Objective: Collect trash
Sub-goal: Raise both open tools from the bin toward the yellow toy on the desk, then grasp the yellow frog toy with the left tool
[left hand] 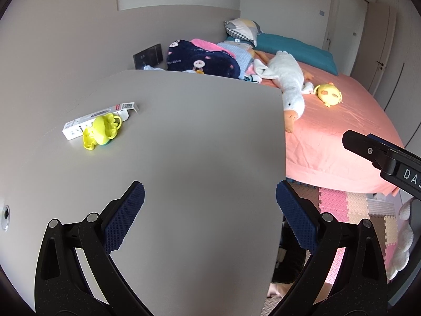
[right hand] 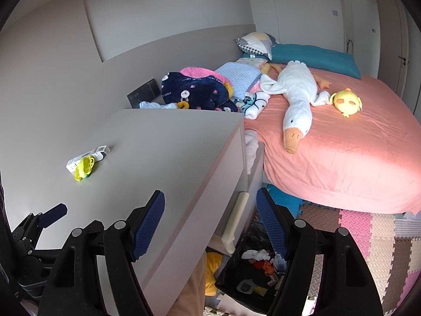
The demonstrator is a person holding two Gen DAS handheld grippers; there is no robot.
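Observation:
A white carton point(left hand: 79, 123) lies on the grey dresser top point(left hand: 184, 144), with a yellow plastic toy point(left hand: 101, 130) against its near side. Both also show in the right wrist view: carton point(right hand: 76, 162), toy point(right hand: 84, 168). My left gripper point(left hand: 210, 200) is open and empty above the dresser's near right part, well short of the carton. My right gripper point(right hand: 210, 210) is open and empty over the dresser's right edge. Below it a black bin bag point(right hand: 252, 271) on the floor holds several pieces of rubbish.
A bed with a pink sheet point(right hand: 342, 158) stands right of the dresser, with a white goose plush point(right hand: 297, 105), a yellow plush point(right hand: 347, 101) and piled blankets point(right hand: 200, 89). Foam puzzle mats point(right hand: 368, 237) cover the floor. The dresser's drawer point(right hand: 236, 210) stands ajar.

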